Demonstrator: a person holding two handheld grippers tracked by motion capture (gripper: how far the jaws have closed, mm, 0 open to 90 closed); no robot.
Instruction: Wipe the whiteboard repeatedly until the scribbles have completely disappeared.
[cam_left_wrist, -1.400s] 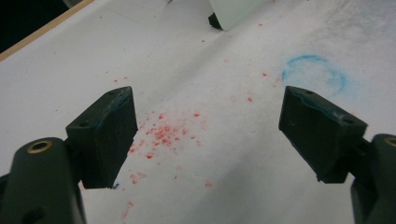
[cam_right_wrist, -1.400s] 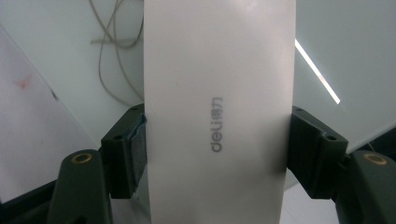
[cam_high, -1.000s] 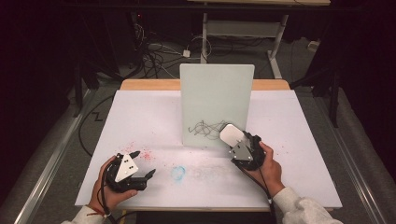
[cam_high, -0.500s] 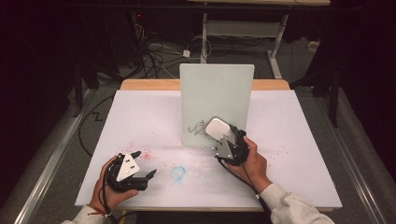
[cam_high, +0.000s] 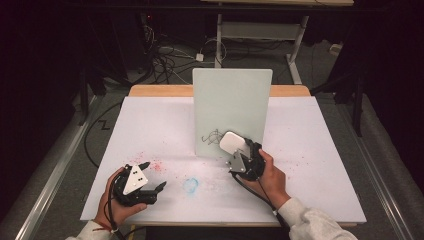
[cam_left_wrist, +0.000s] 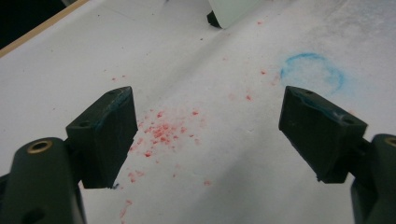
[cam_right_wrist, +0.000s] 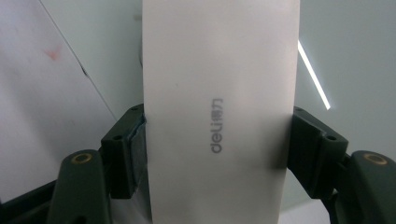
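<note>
Now clamped on the eraser (cam_right_wrist: 219, 116) from both sides: right gripper (cam_high: 239, 154), pads pressed flat against the white block's long edges, grey "deli" print readable between the jaws in the right gripper view. Held up against the lower part of the board (cam_high: 232, 100), just right of the scribble (cam_high: 212, 136) and close over its right end. Shifted leftward across the board face compared with a second ago, when sitting nearer the board's right edge; barely moved since half a second ago. Grip unchanged throughout, same white block between the jaws in all three high views. Scribble looks shorter on its right side than a second ago, though too small to tell for sure.

Spread wide and holding nothing: left gripper (cam_high: 151, 176), resting low on the paper (cam_high: 150, 120) at the near left corner, in the same spot as before. Between its jaws in the left gripper view, red crumbs (cam_left_wrist: 163, 130) scattered on the sheet; beyond the right jaw, a faint blue ring (cam_left_wrist: 312, 70). Board standing upright at mid-table, well apart from the left gripper.
</note>
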